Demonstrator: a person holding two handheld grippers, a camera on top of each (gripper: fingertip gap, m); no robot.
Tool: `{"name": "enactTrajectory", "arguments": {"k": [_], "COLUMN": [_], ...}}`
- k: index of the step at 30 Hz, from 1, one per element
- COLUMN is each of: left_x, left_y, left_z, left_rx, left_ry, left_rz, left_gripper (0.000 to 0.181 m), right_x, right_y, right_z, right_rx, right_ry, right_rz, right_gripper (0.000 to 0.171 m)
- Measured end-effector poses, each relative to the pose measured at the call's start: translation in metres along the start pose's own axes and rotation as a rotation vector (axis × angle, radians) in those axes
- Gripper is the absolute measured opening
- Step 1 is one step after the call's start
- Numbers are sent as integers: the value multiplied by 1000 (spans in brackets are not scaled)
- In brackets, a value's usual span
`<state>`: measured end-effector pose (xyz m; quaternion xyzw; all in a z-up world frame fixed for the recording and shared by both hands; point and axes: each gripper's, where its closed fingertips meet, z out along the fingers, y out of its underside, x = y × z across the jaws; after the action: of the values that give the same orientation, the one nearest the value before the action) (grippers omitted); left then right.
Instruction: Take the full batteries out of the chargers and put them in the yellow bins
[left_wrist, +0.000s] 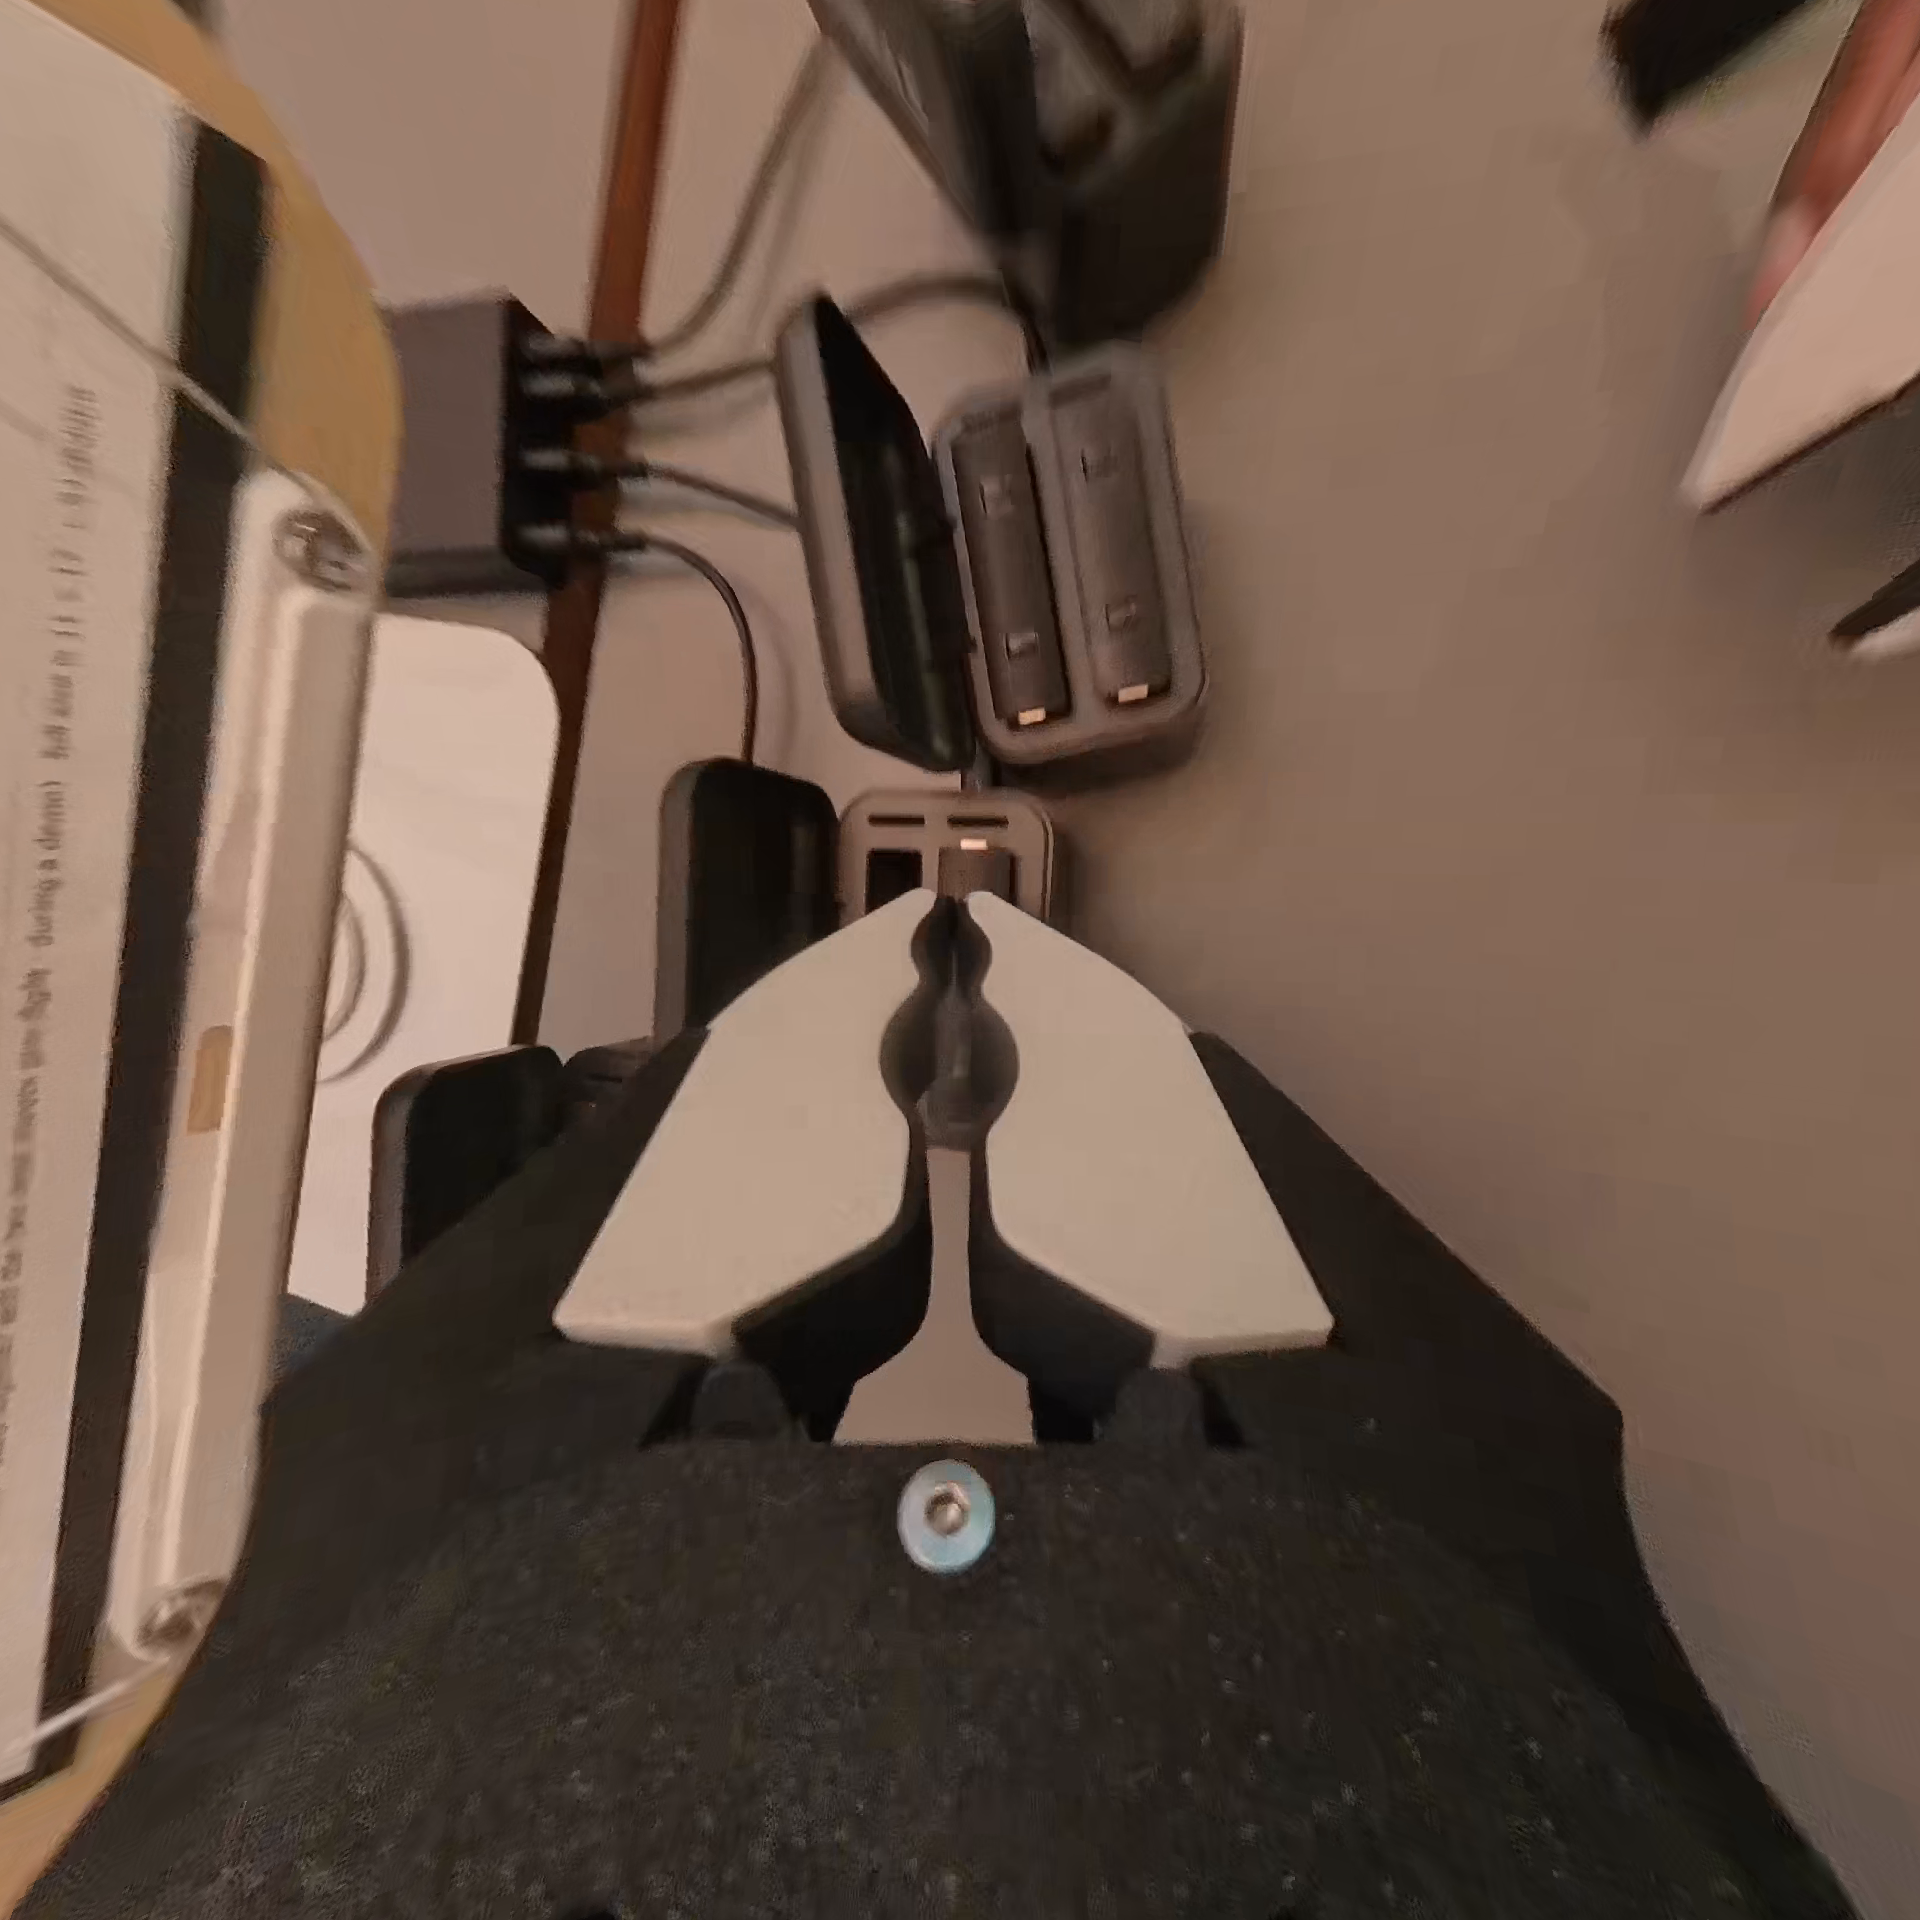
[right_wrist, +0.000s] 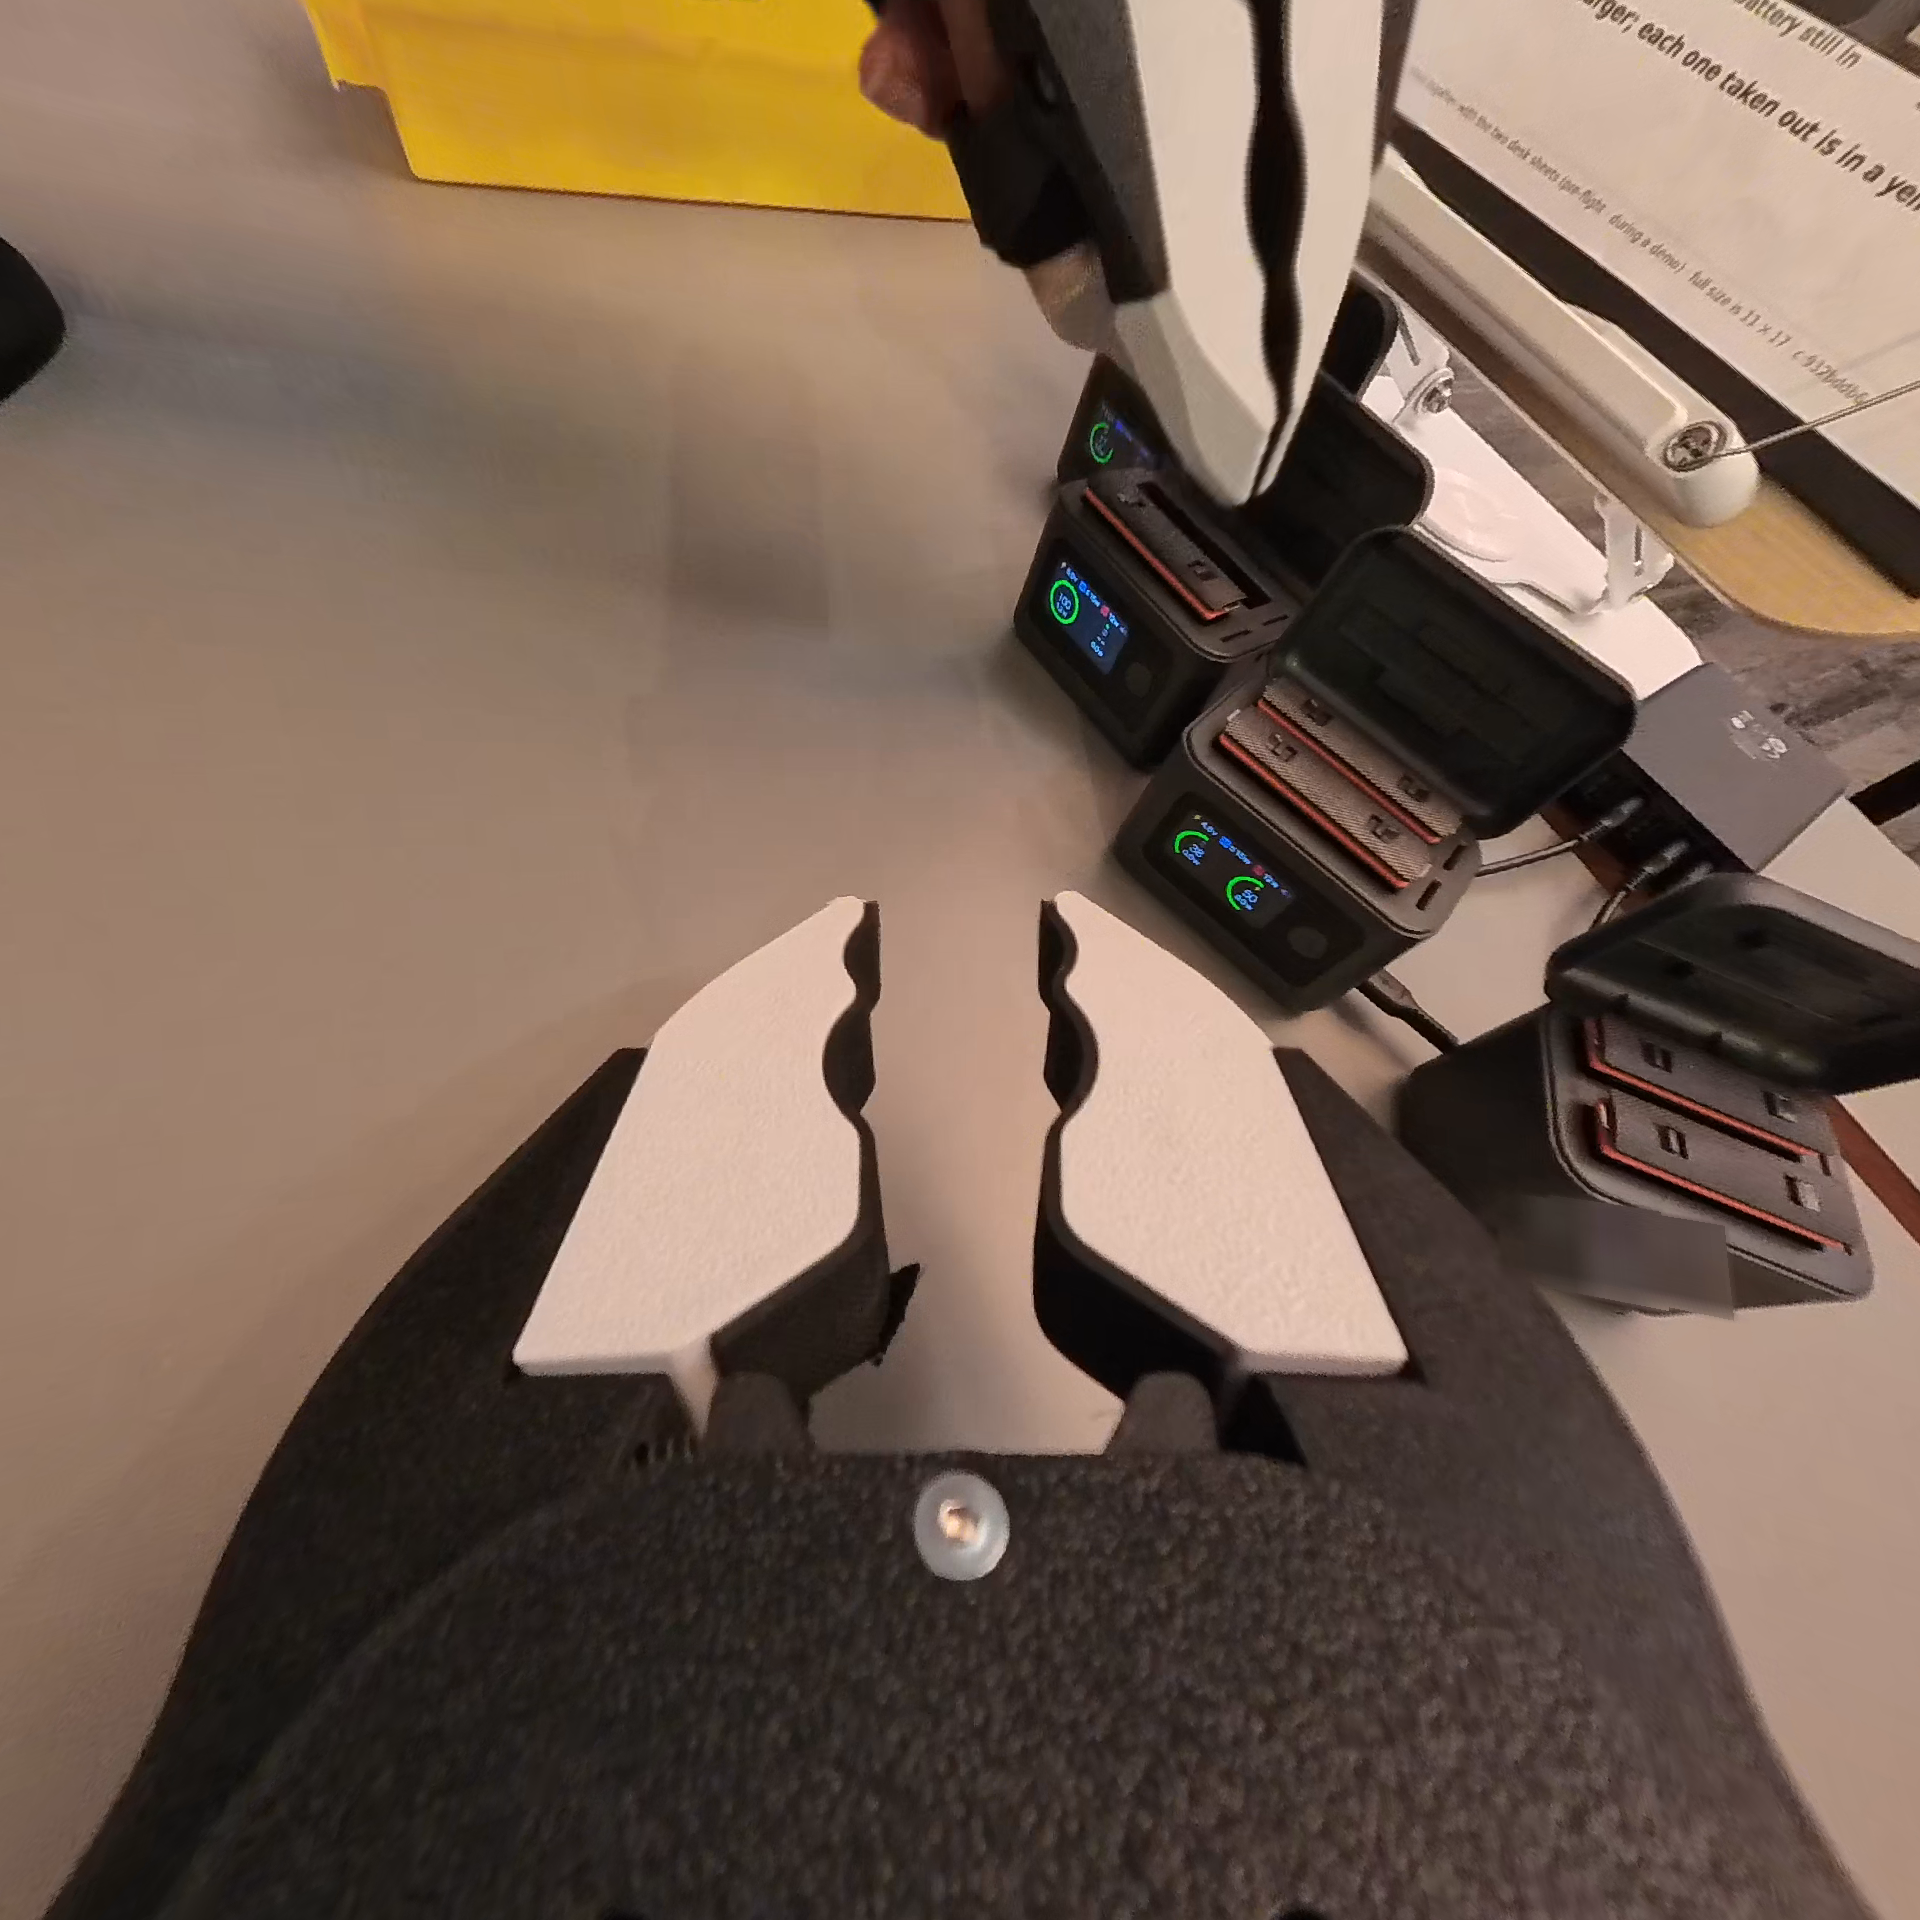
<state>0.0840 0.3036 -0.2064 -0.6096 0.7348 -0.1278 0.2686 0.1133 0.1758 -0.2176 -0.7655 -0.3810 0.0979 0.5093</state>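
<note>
Left tool (left_wrist: 954, 914) was clamped on a dark battery (left_wrist: 966, 864) standing in its charger (left_wrist: 1023, 831). Right tool (right_wrist: 958, 920) hung agape over the tabletop (right_wrist: 416, 727). Other batteries (right_wrist: 1340, 790) showed orange edges.

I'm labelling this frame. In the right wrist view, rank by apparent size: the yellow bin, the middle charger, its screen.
1. Yellow bin, though cropped by the top edge.
2. Middle charger, nearer the camera, so true size is unsure.
3. Its screen.

The right claw (right_wrist: 958, 920) has matt white fingers (right_wrist: 727, 1122) on a grainy, rough black plastic body. The chargers (right_wrist: 1288, 862), right of frame, are dark matt plastic with glossy screens. The table (right_wrist: 416, 675) looks smooth, matt beige; the yellow bin (right_wrist: 644, 104), upper left, smooth plastic.
</note>
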Motion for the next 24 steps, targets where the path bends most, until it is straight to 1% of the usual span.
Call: {"name": "enactTrajectory", "arguments": {"k": [3, 4, 8, 11, 14, 17, 20, 23, 24], "left_x": [0, 1, 15, 30, 51, 75, 104, 115, 118], "left_y": [-11, -11, -9, -1, 13, 23, 26, 28, 28], "left_z": [-15, -20, -40, -54, -62, -70, -75, -80, -81], "left_rx": [148, 181, 326, 402, 418, 428, 451, 491, 511], "left_ry": [-93, -122, -191, -245, -299, -345, -323, -350, -341], "left_rz": [-52, -77, -174, -267, -308, -359, -449, -522, -562], "left_gripper": [1, 5, 10, 11, 11, 1, 0, 0, 0], "right_x": [3, 4, 6, 9, 12, 12, 12, 15, 13], "right_y": [2, 2, 5, 6, 6, 3, -7, -22, -28], "right_z": [0, 1, 2, 2, 3, 3, 0, -6, -10], "right_rx": [-4, -7, -17, -23, -24, -17, 0, 0, 1], "right_ry": [12, 15, 32, 54, 74, 96, 132, 210, 233], "right_rz": [7, 11, 21, 26, 30, 27, 22, 29, 43], "right_gripper": [29, 29, 27, 25, 22, 19, 13, 0, 0]}}
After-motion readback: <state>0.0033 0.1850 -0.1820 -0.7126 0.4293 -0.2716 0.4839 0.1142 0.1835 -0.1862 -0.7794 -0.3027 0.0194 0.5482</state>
